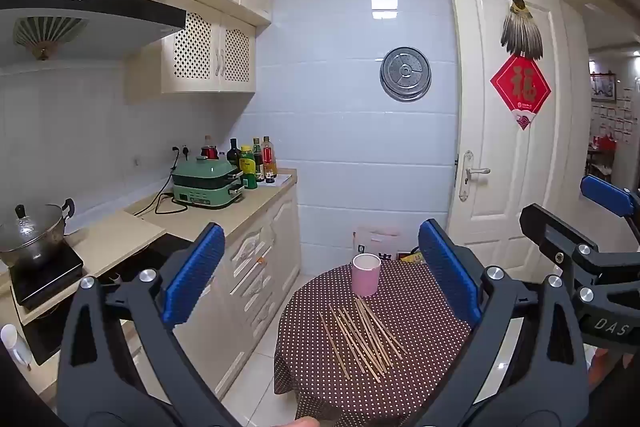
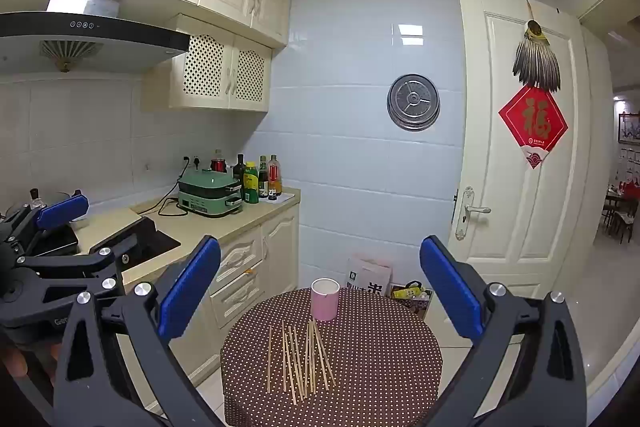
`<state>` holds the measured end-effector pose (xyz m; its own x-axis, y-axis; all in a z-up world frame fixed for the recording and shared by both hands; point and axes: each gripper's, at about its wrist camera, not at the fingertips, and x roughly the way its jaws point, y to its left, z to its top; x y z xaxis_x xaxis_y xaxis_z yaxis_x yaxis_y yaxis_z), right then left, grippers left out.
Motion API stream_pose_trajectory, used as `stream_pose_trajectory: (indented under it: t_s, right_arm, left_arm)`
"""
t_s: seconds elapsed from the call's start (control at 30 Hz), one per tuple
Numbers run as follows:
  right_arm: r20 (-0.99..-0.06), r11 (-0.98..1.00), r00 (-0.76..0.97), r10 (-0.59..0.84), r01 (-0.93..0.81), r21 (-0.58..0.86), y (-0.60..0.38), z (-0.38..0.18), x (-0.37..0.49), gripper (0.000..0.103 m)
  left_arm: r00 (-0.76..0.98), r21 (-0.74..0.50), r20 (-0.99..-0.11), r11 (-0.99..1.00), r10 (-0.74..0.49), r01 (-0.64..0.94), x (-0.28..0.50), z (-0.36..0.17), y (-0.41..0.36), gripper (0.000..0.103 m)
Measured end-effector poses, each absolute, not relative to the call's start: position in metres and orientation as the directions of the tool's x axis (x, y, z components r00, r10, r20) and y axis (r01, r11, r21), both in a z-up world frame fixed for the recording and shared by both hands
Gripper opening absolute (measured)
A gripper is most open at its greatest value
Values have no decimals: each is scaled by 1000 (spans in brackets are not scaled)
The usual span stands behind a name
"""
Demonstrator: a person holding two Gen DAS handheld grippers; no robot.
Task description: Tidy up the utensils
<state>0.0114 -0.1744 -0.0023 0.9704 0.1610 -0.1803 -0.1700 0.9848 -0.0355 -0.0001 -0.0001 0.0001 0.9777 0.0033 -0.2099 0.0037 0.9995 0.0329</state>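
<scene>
Nearby, pink cup (image 2: 325,298), chopsticks (image 2: 301,361), green cooker (image 2: 209,197)

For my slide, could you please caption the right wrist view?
Open right gripper above a dotted table with loose chopsticks and a pink cup.

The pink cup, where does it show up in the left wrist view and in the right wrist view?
Left wrist: the pink cup stands lower centre, at the far edge of the polka-dot table, beyond the chopsticks.
Right wrist: the cup sits lower centre, slightly left, same far edge.
Shared landmark: the red diamond door decoration, upper right in both.
</scene>
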Motion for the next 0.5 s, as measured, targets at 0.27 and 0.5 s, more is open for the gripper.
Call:
stream_pose_trajectory:
  t_s: [0.27,0.5]
  right_arm:
    - [-169,985,973,159,-168,-41,-174,-2,7,96]
    - [-187,983,968,170,-179,-34,-171,-3,18,96]
  left_arm:
    - [979,37,-206,999,6,2,4,-4,-1,95]
    - [979,34,-204,999,7,0,8,-3,7,95]
